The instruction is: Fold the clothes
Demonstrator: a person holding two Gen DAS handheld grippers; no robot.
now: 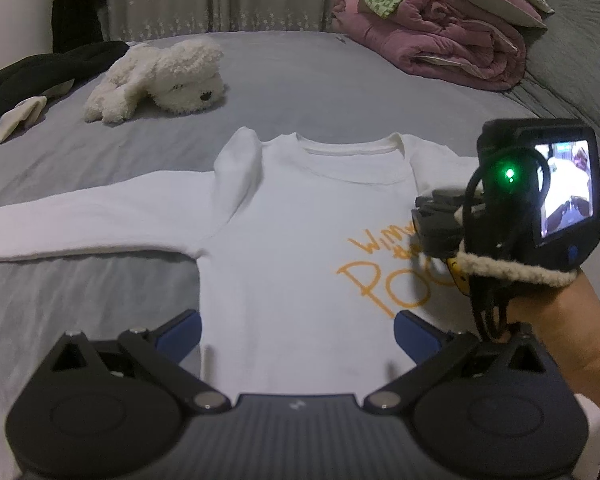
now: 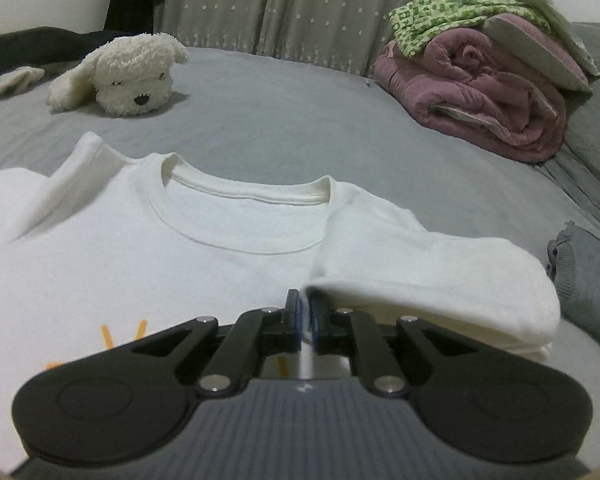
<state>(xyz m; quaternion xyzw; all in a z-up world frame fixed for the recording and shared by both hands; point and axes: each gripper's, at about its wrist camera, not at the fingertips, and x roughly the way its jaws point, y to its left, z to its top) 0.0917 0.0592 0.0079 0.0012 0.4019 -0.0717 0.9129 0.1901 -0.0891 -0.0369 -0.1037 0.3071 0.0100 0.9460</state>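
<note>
A white long-sleeved shirt [image 1: 300, 220] with orange lettering [image 1: 380, 280] lies face up on the grey bed [image 1: 300, 92], collar away from me. Its left sleeve [image 1: 80, 220] stretches out flat to the left. My left gripper [image 1: 298, 334] hovers open over the shirt's lower body with nothing between its blue pads. The right sleeve [image 2: 420, 272] is folded in over the shirt's [image 2: 180, 260] right shoulder. My right gripper [image 2: 306, 312] is shut on a thin edge of that sleeve, low over the chest. A hand [image 1: 560, 320] holds it at the right of the left wrist view.
A white plush dog [image 2: 128, 76] lies at the back left. A rolled pink quilt [image 2: 480, 96] with green cloth [image 2: 452, 4] on top sits at the back right. Dark clothes [image 1: 40, 72] lie at the far left and a grey garment [image 2: 580, 280] beside the folded sleeve.
</note>
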